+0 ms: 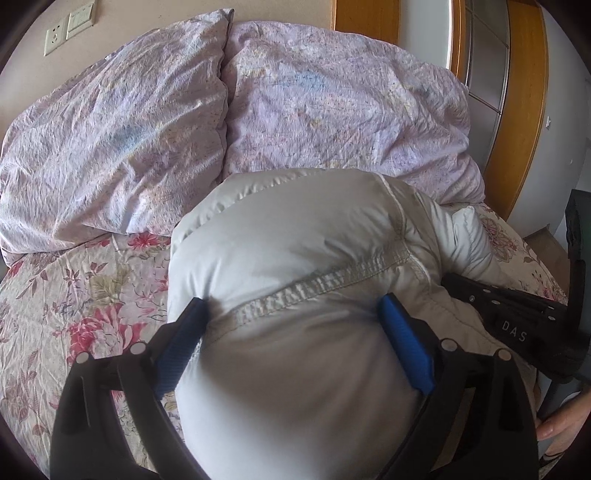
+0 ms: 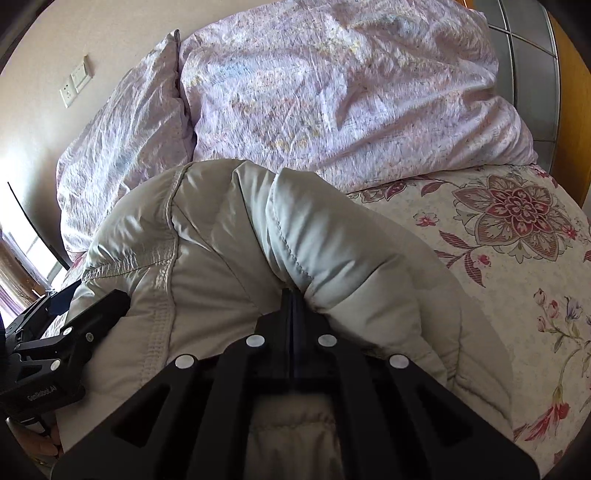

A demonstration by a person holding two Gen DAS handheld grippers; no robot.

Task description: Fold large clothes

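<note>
Worked on a bed under a floral sheet (image 2: 517, 229), pink and maroon blooms on cream. Backed at the head by a beige wall carrying a socket and switch plate (image 1: 70, 27). Flanked on the right by orange wooden framing (image 1: 524, 92) around grey panels. Lit by a bright window at the far left edge of the right wrist view.

Bare sheet left on both sides of the bed: a wide strip in front of the left gripper's outer finger, another beyond the right gripper toward the wooden frame. Bed edge curved away low at the right, with a dark upright object just past it, too cropped to name.

Crowded at the head by two lilac pillows (image 1: 110, 147), crumpled, pressed side by side, the nearer one touching the garment's far end.

Puffy pale grey jacket (image 1: 295, 240) bunched in the middle of the bed, quilted seams across its bulk, filling most of both views. Left gripper (image 1: 295, 306) spread wide, blue fingers (image 1: 402, 339) pressed against the padding on either side of a stitched seam, straddling it rather than pinching. Right gripper (image 2: 293, 295) closed tight, fingers together on a fold of the jacket's fabric at a seam. Each tool's black body visible in the other's view, just beside the jacket.
</note>
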